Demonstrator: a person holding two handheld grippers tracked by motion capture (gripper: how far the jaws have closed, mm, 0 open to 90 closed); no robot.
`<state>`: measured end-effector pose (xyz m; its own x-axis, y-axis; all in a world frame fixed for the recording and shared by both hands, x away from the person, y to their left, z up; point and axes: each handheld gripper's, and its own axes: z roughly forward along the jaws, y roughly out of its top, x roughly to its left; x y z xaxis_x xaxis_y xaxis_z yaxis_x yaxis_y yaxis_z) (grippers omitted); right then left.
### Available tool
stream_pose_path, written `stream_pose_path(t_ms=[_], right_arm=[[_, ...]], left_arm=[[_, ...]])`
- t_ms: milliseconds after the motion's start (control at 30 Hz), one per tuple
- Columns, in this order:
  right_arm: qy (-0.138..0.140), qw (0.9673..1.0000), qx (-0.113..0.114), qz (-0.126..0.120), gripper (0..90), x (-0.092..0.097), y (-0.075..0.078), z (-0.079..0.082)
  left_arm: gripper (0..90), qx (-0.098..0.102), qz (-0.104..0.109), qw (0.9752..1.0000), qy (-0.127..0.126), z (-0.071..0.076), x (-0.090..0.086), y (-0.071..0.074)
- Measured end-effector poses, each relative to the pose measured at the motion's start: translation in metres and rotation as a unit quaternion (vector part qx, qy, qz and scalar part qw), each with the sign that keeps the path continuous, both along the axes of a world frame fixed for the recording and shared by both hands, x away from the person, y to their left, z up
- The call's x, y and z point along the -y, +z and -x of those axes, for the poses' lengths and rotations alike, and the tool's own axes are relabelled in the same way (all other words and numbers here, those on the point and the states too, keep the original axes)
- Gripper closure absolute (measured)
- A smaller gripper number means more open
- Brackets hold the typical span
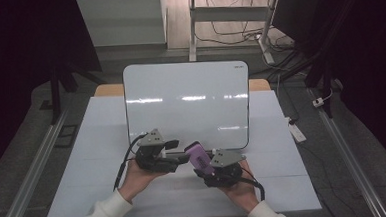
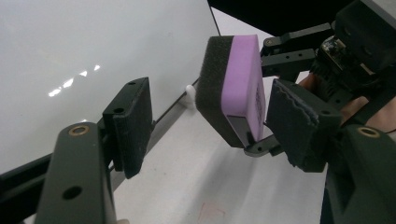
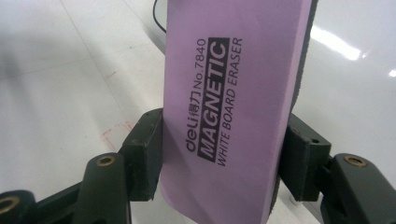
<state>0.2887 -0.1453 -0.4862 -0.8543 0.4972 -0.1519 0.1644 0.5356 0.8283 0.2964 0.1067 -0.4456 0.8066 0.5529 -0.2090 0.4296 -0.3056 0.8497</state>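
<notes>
Your left gripper [image 1: 179, 148] comes in sideways, jaws apart and straddling the free end of the purple eraser [image 1: 199, 157], pads not pressing yet, probably for a handover. Your right gripper [image 1: 207, 169] clamps the eraser's edges, holding it above the table [image 1: 83, 159] just before the whiteboard [image 1: 186, 96], felt face toward the board.

Whiteboard [image 1: 187, 106] upright on white table [image 1: 107, 143].
</notes>
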Motion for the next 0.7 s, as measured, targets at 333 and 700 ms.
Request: stream_pose_path(t_ms=[333, 700], right_arm=[[-0.007, 0.9984, 0.034, 0.045, 39.4, -0.011, -0.003, 0.007], [-0.095, 0.9857, 0.107, 0.09, 39.5, -0.02, -0.012, 0.012]], left_arm=[[36.5, -0.001, -0.004, 0.9998, -0.017, -0.002, 0.01, 0.0], [20.6, -0.059, 0.008, 0.9962, 0.063, -0.004, 0.021, -0.007]])
